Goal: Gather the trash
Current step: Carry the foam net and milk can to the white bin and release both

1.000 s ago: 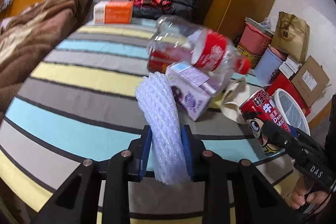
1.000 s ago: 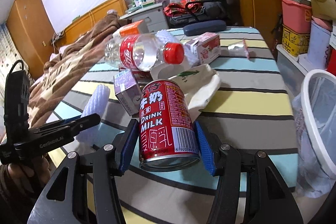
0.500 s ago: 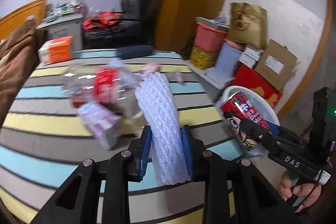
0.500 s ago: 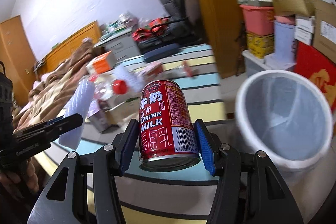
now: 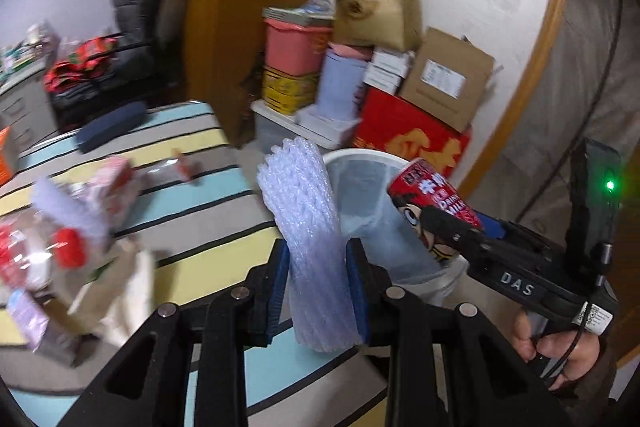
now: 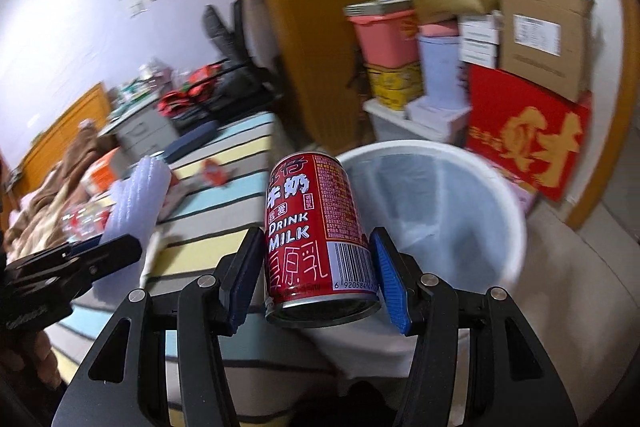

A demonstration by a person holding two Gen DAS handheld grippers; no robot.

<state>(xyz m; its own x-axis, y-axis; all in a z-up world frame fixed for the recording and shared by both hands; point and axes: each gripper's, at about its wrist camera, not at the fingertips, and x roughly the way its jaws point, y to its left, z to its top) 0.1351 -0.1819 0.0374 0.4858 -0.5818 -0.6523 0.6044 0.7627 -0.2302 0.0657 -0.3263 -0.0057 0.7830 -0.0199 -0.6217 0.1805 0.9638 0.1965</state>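
Left hand-held gripper is clamped on a white foam net sleeve: soft, ribbed mesh tube, long axis upright between the blue pads, squashed at the grip. Right hand-held gripper grips a red milk-drink can: rigid metal cylinder, glossy print, upright, pads on its side walls. White round trash bin with a clear plastic liner sits on the floor beside the striped bed, ahead of and below both grippers, mouth up. In the right wrist view the can sits over the near rim, so I judge the right hand nearer; the sleeve lies left of the rim. More trash stays on the bed, blurred: a plastic bottle with a red cap.
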